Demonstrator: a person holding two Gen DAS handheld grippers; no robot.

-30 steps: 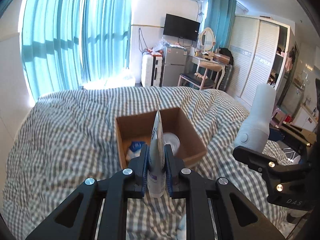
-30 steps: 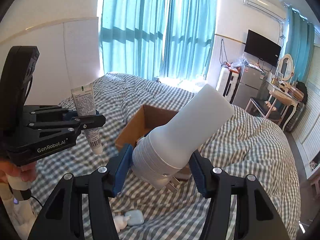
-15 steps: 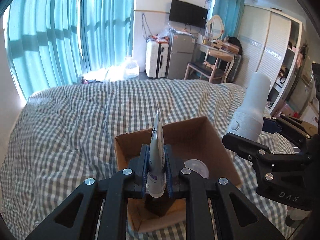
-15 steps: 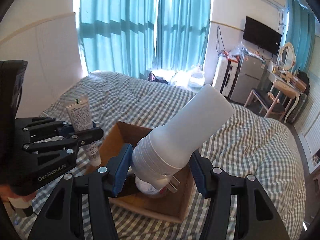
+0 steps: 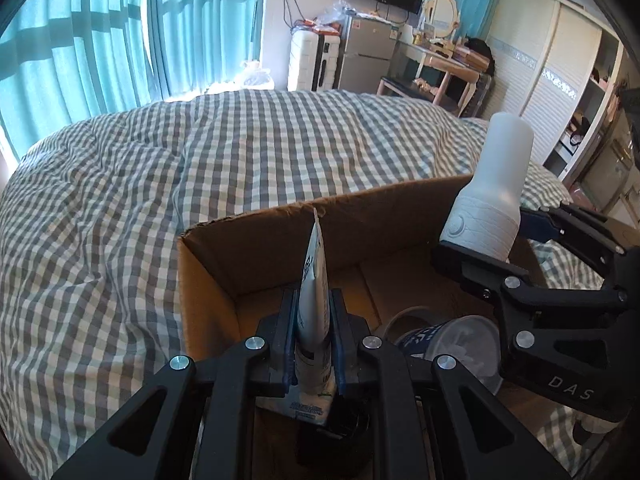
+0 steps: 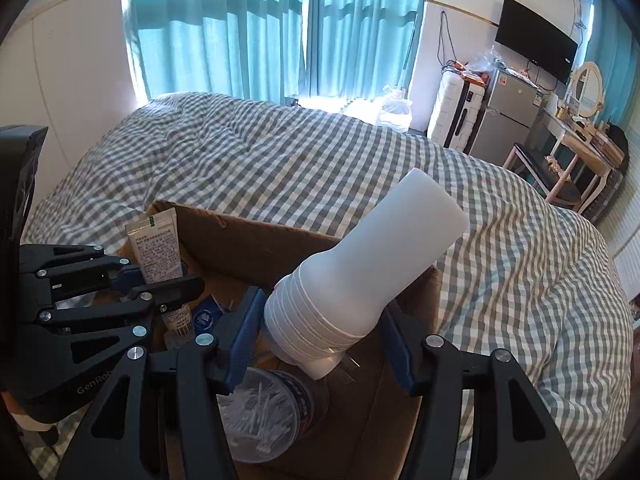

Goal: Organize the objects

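My left gripper point(image 5: 313, 338) is shut on a white tube point(image 5: 314, 304), held upright, cap down, inside the open cardboard box point(image 5: 256, 248). The tube also shows in the right wrist view point(image 6: 158, 248), with the left gripper point(image 6: 154, 286) around it. My right gripper point(image 6: 320, 334) is shut on a white plastic bottle point(image 6: 368, 276), tilted, base up, over the box point(image 6: 256, 236). The bottle also shows in the left wrist view point(image 5: 494, 196). A clear tub of cotton swabs point(image 6: 260, 412) lies in the box under the bottle.
The box sits on a bed with a grey-and-white checked cover point(image 5: 120, 184). Teal curtains point(image 6: 260, 28) hang behind. A suitcase point(image 5: 314, 62), fridge point(image 5: 366, 54) and dressing table point(image 5: 440, 60) stand beyond the bed.
Both grippers have moved forward and down over the box. The tube now hangs inside the box and the bottle is just above the swab tub.
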